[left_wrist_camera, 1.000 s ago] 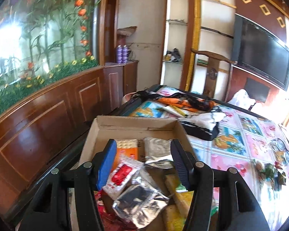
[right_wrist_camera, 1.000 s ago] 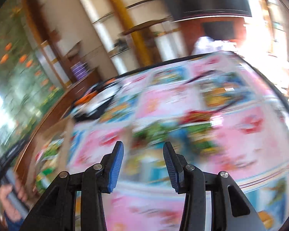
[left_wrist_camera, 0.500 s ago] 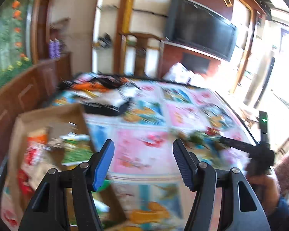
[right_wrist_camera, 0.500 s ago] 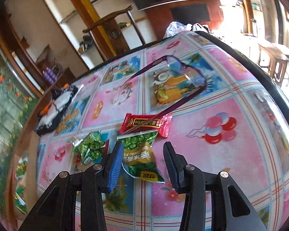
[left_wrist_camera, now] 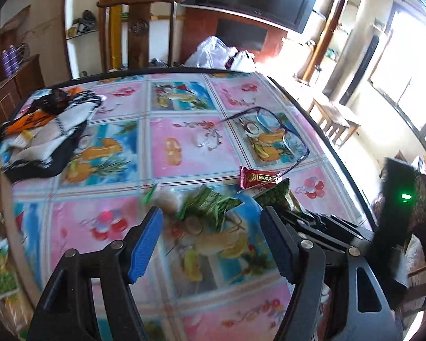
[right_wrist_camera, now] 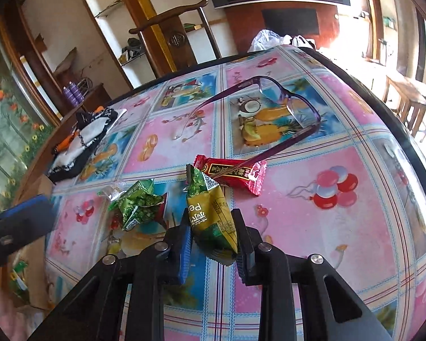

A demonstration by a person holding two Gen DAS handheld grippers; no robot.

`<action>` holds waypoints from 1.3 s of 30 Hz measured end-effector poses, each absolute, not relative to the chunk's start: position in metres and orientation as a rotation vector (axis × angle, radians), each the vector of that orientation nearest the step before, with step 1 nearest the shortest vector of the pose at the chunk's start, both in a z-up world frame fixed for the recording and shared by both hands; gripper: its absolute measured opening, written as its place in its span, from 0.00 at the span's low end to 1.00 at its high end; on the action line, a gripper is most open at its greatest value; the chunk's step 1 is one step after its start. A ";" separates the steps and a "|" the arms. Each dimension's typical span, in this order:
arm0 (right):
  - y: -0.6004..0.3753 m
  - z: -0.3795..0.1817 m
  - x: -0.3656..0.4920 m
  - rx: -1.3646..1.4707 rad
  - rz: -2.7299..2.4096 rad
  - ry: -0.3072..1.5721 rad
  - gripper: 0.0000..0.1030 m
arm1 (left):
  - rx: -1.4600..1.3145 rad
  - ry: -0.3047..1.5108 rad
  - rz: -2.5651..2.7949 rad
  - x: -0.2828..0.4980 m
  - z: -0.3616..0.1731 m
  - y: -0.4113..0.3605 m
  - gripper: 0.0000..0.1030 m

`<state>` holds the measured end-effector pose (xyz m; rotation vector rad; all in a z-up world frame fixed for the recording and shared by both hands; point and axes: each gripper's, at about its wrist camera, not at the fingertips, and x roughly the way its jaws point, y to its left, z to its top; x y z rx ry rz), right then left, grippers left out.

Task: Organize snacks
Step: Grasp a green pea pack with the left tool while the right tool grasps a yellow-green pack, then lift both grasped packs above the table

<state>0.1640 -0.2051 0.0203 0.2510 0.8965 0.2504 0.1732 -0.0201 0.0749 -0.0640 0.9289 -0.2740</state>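
My right gripper [right_wrist_camera: 213, 241] is shut on a green and yellow pea snack packet [right_wrist_camera: 210, 210], which also shows in the left wrist view [left_wrist_camera: 281, 196]. A second green pea packet [right_wrist_camera: 139, 204] lies to its left, also in the left wrist view [left_wrist_camera: 210, 204]. A red snack bar [right_wrist_camera: 233, 173] lies just beyond, also in the left wrist view [left_wrist_camera: 260, 177]. My left gripper [left_wrist_camera: 213, 241] is open and empty above the table, just short of the green packet. A clear wrapped sweet [left_wrist_camera: 167, 196] lies near it.
Purple glasses [right_wrist_camera: 284, 105] lie behind the red bar. A black, white and orange cloth [left_wrist_camera: 45, 139] lies at the back left. The cardboard snack box [left_wrist_camera: 0, 255] sits at the left edge. The flowered tablecloth [right_wrist_camera: 340, 227] covers the table. A wooden chair [right_wrist_camera: 173, 28] stands behind.
My right gripper has closed on the green and yellow pea packet. My left gripper has swung right from the box to the loose snacks.
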 end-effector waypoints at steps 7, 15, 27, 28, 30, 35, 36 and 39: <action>-0.225 0.026 0.161 0.354 0.195 0.923 0.26 | 0.090 0.964 -0.279 0.205 0.043 -0.054 0.66; -0.250 0.028 0.161 0.466 0.168 0.928 0.27 | 0.122 0.959 -0.292 0.198 0.025 -0.055 0.35; -0.221 0.028 0.156 0.422 0.310 0.967 0.27 | 0.066 0.966 -0.228 0.112 0.023 -0.017 0.35; -0.215 0.027 0.155 0.414 0.334 0.978 0.27 | 0.051 0.968 -0.224 0.106 0.023 -0.012 0.35; -0.198 0.022 0.153 0.386 0.407 1.013 0.27 | 0.011 0.954 -0.212 0.096 0.022 -0.002 0.35; -0.168 0.006 0.146 0.362 0.523 1.095 0.28 | -0.042 0.941 -0.209 0.095 0.018 0.009 0.41; -0.166 0.006 0.145 0.363 0.537 1.096 0.28 | -0.047 0.940 -0.214 0.096 0.017 0.009 0.43; -0.165 0.007 0.144 0.338 0.524 1.102 0.32 | -0.050 0.939 -0.221 0.097 0.014 0.011 0.44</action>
